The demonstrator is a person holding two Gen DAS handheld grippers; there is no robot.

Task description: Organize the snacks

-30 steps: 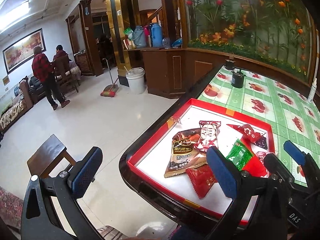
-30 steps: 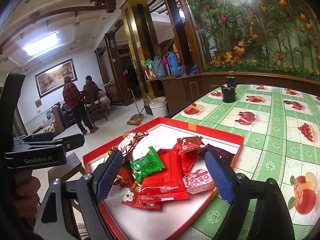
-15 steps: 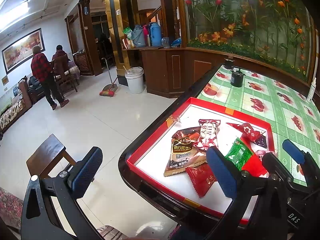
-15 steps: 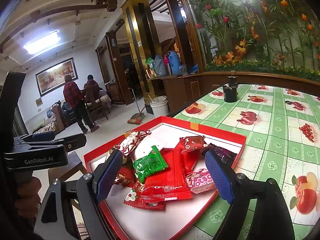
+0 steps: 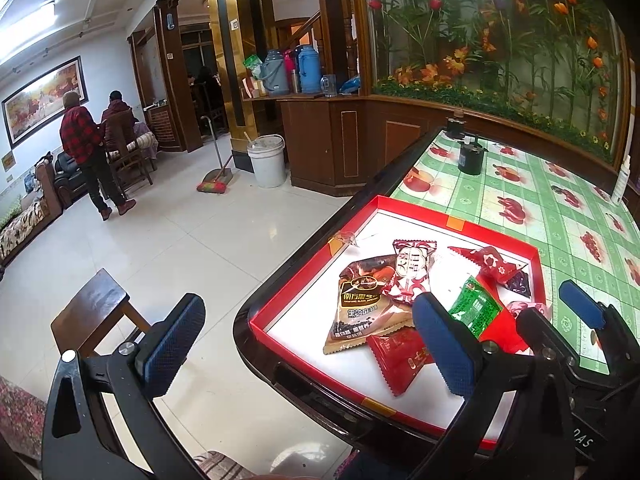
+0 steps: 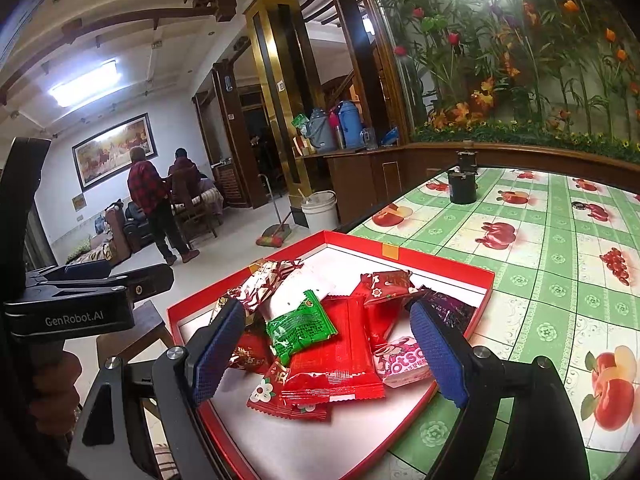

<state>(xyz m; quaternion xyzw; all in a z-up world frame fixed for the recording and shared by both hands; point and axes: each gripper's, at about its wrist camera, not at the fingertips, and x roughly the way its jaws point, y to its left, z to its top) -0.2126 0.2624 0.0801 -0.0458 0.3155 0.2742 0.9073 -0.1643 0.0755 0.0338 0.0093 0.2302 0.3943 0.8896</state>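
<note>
A red tray (image 5: 304, 276) (image 6: 456, 264) with a white floor sits at the table's near corner and holds several snack packets. In the right wrist view a green packet (image 6: 300, 326) lies on a large red packet (image 6: 340, 352), with a pink packet (image 6: 404, 362) beside them. In the left wrist view a brown packet (image 5: 362, 304) and a red-white packet (image 5: 410, 270) lie mid-tray. My left gripper (image 5: 308, 344) is open and empty at the tray's near edge. My right gripper (image 6: 330, 354) is open and empty just above the packet pile.
The table has a green chequered fruit-print cloth (image 6: 560, 240). A black cup (image 6: 462, 186) stands at its far end. A wooden stool (image 5: 94, 310) stands on the floor left of the table. Two people (image 5: 94, 144) are far across the room.
The right gripper has crept slightly forward over the tray. The left gripper has barely moved.
</note>
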